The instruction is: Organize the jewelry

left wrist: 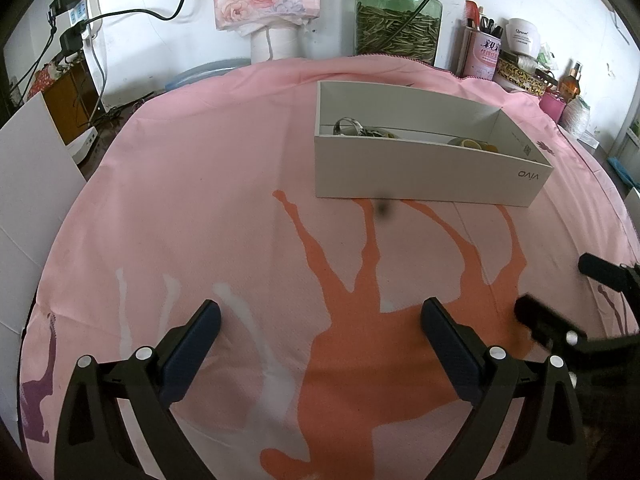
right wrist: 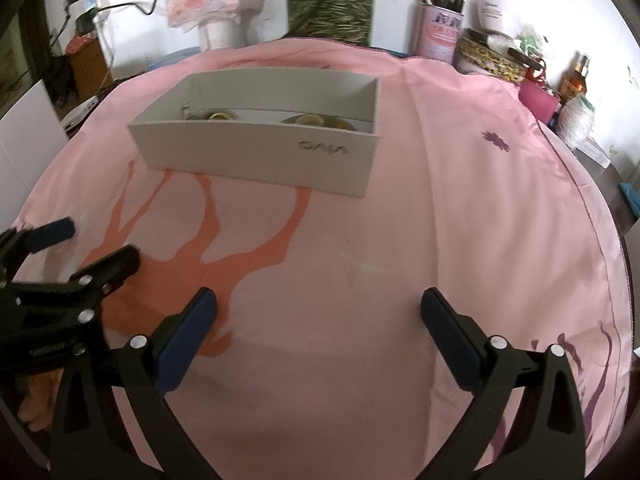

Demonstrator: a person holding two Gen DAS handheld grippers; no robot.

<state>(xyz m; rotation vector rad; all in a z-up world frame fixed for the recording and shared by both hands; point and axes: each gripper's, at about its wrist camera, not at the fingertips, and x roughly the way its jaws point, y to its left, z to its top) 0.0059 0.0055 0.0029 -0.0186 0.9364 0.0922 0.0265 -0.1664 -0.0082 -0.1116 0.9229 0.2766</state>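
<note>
Two matte-black hand-held grippers agape | rectangular white cardboard box (left wrist: 420, 172) | pink cloth (right wrist: 400, 240)

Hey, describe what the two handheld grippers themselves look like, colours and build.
Both match: the left gripper and right gripper have matte black plastic frames shaped as angular, triangulated arms with cut-outs, joined by round silver pivot pins. Each finger ends in a flat, dark navy rectangular pad with fine texture. No cables, sleeves or readable markings show.

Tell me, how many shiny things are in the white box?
2 clusters: a silver ring pile at its left end, yellow pieces at its right end. The box wall may hide more.
</note>
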